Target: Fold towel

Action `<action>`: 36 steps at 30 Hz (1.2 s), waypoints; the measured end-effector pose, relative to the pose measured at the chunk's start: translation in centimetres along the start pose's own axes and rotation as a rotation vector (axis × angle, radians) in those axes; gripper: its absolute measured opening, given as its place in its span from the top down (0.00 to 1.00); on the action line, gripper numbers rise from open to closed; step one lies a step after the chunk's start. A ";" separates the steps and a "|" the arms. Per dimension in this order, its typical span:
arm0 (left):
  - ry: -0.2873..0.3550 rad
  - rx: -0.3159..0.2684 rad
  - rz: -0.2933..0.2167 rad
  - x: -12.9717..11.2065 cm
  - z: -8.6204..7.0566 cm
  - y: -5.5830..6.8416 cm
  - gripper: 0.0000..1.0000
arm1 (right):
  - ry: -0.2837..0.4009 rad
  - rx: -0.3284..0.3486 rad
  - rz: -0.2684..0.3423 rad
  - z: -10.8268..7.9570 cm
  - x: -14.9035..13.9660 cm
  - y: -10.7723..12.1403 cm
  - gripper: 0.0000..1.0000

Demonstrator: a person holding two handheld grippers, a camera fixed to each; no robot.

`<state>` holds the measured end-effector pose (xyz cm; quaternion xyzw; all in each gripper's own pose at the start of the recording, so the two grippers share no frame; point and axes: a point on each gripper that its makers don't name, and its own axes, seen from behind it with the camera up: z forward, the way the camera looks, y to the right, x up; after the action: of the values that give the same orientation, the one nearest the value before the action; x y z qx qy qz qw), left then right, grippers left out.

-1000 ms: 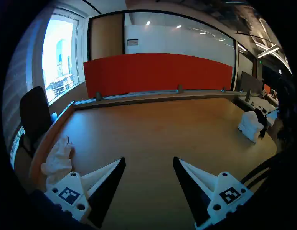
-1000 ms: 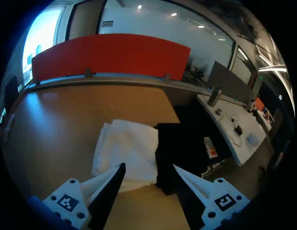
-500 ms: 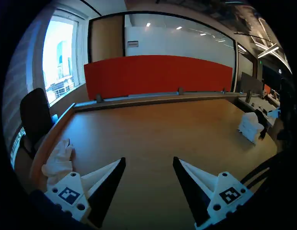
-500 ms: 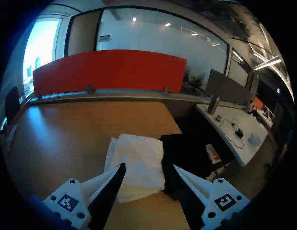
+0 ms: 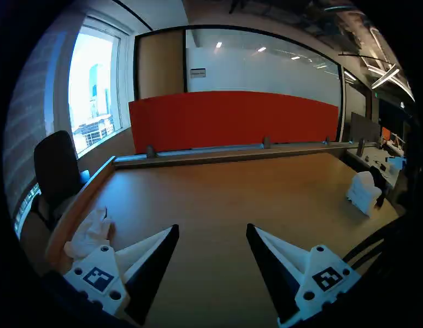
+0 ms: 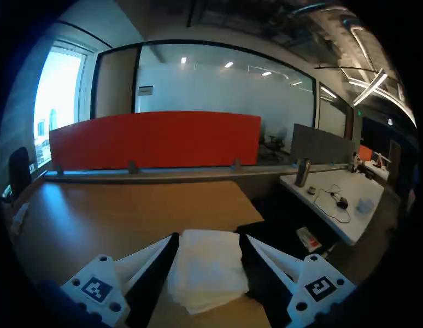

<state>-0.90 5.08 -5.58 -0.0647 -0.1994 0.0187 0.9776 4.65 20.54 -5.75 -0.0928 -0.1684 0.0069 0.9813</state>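
While the right claw (image 6: 210,235) gapes before a folded towel (image 6: 209,270), the released left claw (image 5: 211,226) faces a crumpled towel (image 5: 91,236).

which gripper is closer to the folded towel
Right. The folded towel lies just ahead of the open right gripper; from the left gripper it sits far across the table.
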 end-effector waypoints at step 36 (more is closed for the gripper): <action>0.229 0.065 -0.036 7.7 1.1 -2.8 0.09 | 0.242 0.117 -0.005 -1.5 8.2 -7.1 0.06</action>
<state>5.80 2.94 -1.26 -0.0313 -0.0868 0.0002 0.9957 12.76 13.69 -3.11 -0.0349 -0.0482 0.0030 0.9982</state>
